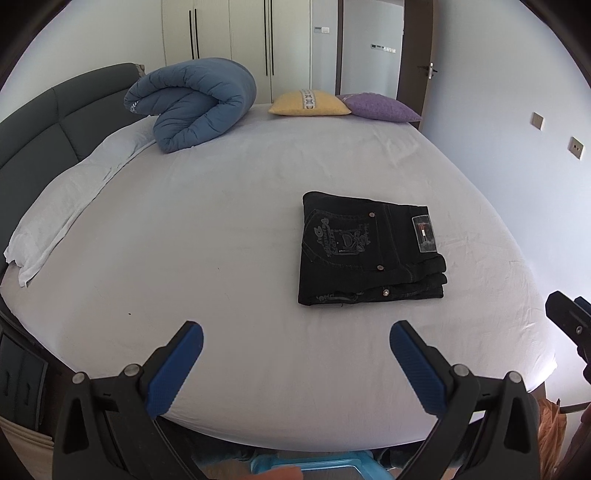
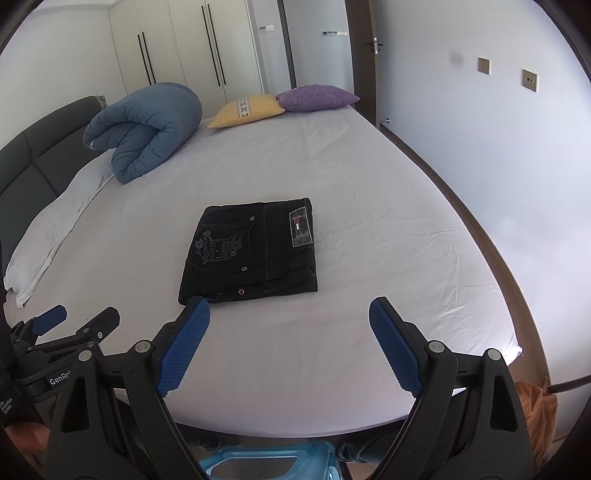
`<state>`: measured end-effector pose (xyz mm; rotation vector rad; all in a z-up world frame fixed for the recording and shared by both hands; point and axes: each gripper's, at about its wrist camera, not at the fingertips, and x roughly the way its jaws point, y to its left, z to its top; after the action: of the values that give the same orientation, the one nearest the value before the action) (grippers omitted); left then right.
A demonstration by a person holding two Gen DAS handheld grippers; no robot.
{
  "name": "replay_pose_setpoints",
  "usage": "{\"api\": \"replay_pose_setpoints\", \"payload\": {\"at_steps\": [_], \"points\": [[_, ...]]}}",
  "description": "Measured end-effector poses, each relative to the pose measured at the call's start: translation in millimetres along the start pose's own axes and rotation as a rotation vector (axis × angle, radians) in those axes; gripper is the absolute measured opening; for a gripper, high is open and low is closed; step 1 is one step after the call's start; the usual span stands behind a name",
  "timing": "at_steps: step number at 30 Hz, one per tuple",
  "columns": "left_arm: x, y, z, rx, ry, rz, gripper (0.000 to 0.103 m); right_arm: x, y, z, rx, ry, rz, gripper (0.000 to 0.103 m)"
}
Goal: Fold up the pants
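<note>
we judge the folding done: the pants [image 1: 371, 251] lie as a compact black denim packet on the bed [image 1: 221, 229], pocket embroidery and waist label facing up, layered edges toward us. our left gripper [image 1: 295, 341] and right gripper [image 2: 290, 319] hover near the bed's edge, jaws spread, holding nothing. next we likely only need to pull back, or square the stack.

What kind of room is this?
A bedroom, most likely: a wide bed with a padded headboard, a rolled blue duvet and pillows, and tall wardrobe doors behind.
</note>
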<state>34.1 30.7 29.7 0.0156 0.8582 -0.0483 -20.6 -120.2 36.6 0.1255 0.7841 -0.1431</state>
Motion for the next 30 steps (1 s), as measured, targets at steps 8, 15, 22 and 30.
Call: {"api": "replay_pose_setpoints", "payload": {"at_steps": [8,15,22,30], "points": [[0.9,-0.2,-0.6,0.001,0.004,0.0,0.103,3.1,2.4,-0.8,-0.002,0.007,0.0,0.088],[5.1,-0.9,-3.0,0.012,0.012,0.001,0.103,7.4,5.2,-3.6,-0.005,0.016,0.005,0.088],[5.7,-2.1,-3.2,0.022,0.011,-0.002,0.103,13.5,7.3,-6.5,-0.005,0.025,0.005,0.089],[7.0,-2.3,-5.7,0.025,0.014,-0.005,0.103,20.3,9.7,-10.9,-0.008,0.037,0.011,0.089]]}}
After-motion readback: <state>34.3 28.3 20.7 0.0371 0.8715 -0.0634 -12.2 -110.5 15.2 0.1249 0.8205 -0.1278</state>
